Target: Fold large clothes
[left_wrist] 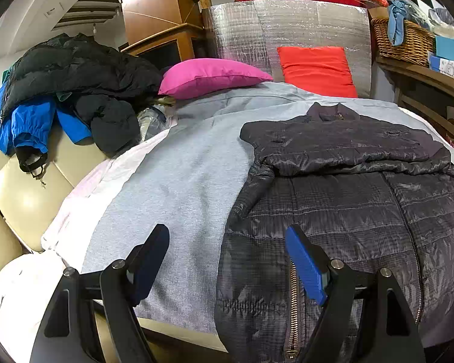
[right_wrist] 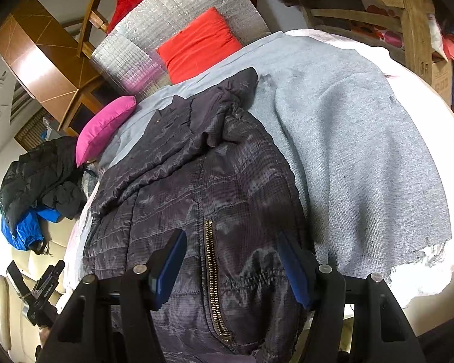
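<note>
Blue-padded left tool [left_wrist: 227, 260] and right tool [right_wrist: 231, 261] both wide, empty, above quilted jacket [left_wrist: 348, 211].

Bed [left_wrist: 75, 211]: white sheet, grey blanket [left_wrist: 181, 187] spread over it. On blanket: dark quilted jacket [left_wrist: 348, 205] at 4 o'clock, sleeves folded across chest; pink cushion [left_wrist: 212, 75] at 12; red cushion [left_wrist: 317, 69] at 1, leaning on silver panel.

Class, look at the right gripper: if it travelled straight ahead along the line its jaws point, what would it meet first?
Most likely the dark quilted puffer jacket, near its brass pocket zipper. The right gripper has open jaws framing that spot; how much gap remains is unclear.
</note>
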Demonstrator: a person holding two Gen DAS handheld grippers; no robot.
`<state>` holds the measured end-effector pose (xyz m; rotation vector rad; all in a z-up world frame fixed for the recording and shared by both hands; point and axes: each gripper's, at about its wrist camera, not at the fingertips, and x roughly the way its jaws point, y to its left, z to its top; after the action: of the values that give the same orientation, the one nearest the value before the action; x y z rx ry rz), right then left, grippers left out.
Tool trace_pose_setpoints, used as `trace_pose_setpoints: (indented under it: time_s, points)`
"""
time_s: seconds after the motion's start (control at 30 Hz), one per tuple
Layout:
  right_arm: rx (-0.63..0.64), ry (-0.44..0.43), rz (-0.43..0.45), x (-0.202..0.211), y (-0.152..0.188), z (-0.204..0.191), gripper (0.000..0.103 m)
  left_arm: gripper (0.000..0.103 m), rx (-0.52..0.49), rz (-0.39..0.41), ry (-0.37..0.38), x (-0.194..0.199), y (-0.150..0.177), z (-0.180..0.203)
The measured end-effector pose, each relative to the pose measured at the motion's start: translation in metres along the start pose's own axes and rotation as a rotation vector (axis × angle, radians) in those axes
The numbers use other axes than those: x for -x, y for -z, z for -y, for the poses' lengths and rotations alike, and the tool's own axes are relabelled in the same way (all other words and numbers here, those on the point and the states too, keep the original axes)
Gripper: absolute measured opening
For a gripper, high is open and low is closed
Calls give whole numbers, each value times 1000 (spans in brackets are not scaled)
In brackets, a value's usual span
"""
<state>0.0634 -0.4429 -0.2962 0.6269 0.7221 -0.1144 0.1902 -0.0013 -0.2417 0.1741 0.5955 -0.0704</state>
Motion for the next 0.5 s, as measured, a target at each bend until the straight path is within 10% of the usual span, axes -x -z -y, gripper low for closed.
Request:
trace_pose_setpoints:
  time_s: [0.5]
  points:
    - [2,-1,-3,-1,0,0,66,80,2,-4,-3,-2,1,-1]
